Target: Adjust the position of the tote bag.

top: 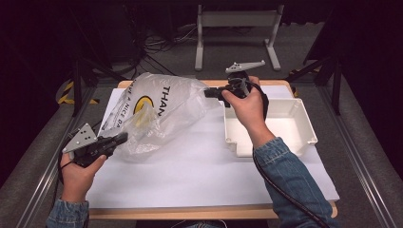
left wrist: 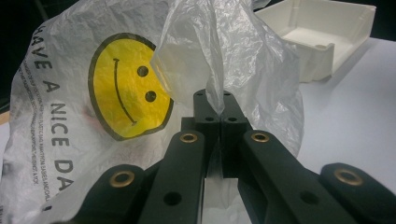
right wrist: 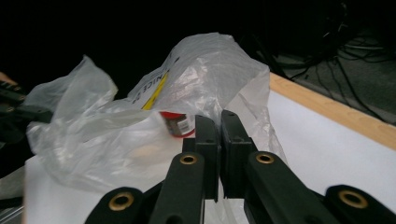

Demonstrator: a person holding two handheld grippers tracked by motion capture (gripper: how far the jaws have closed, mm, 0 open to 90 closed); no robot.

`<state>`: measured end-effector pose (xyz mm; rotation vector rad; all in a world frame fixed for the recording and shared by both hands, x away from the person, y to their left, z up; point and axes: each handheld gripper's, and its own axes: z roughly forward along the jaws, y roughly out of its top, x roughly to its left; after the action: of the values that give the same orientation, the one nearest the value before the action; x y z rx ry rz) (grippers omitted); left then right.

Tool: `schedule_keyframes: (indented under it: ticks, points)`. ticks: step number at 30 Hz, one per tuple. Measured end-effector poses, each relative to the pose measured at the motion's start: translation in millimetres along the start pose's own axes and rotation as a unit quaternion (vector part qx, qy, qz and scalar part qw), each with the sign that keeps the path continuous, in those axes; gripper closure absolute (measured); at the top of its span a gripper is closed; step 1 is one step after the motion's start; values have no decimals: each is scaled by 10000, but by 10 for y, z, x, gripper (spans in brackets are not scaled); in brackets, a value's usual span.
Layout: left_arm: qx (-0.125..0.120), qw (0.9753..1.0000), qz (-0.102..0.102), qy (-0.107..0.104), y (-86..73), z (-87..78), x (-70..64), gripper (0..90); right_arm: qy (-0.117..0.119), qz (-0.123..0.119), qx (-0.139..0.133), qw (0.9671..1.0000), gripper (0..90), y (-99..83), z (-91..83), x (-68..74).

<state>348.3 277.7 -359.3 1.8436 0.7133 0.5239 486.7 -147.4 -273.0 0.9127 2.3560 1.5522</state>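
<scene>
The tabletop (top: 199, 171), covered in white, carries a crinkled clear plastic bag (top: 161, 111) printed with a yellow smiley, lying just left of the white bin (top: 285, 124), which looks empty. The left gripper (top: 119, 139) pinches the bag's near edge on the side far from the bin, its fingers (left wrist: 208, 112) closed on a fold of film. The right gripper (top: 209, 92) sits at the bag's bin-side end, its fingers (right wrist: 233, 135) drawn together on plastic there. Inside the bag a red-capped container (right wrist: 176, 123) shows through the film. The step looks like opening or emptying the bag; done well, both grips hold thin film only, pulling apart gently so nothing tears.
</scene>
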Motion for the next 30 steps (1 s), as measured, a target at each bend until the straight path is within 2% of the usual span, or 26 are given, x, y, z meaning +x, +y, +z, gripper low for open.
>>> schedule_keyframes:
  ticks: [6, 7, 9, 11, 12, 13, 15, 19, 23, 25, 30]
  points:
    - [35, 9999, -86, 65, -41, 38, 24, 891, -207, -177, -103, 9996, 793, 35, 145, -21]
    - [51, 9999, -85, 61, -46, 44, 30, 891, -229, -328, -340, 9986, 611, 25, 167, -15]
    - [53, 9999, -83, 62, -48, 52, 36, 891, -251, -450, -474, 9975, 469, 12, 160, 1]
    - [49, 9999, -93, 74, -44, 52, 37, 891, -260, -537, -571, 9966, 360, -12, 123, 29]
    - [49, 9999, -93, 74, -44, 52, 37, 891, -260, -537, -571, 9966, 360, -12, 123, 29]
    - [32, 9999, -111, 85, -41, 55, 35, 891, -259, -571, -606, 9962, 323, -26, 96, 45]
    - [16, 9999, -106, 90, -35, 55, 35, 891, -284, -761, -718, 9941, 261, -74, 2, 103]
    - [-15, 9999, -121, 85, -21, 65, 14, 891, -197, -983, -894, 9909, 241, -165, -202, 247]
    - [-9, 9999, -91, 85, -5, 79, -3, 892, 42, -1251, -820, 9887, 301, -257, -322, 446]
    - [-15, 9999, -103, 81, 1, 81, -9, 892, 237, -1337, -641, 9887, 324, -318, -307, 534]
    - [-73, 9999, -120, 72, 13, 74, -12, 891, 344, -1513, -66, 9879, 326, -530, -62, 604]
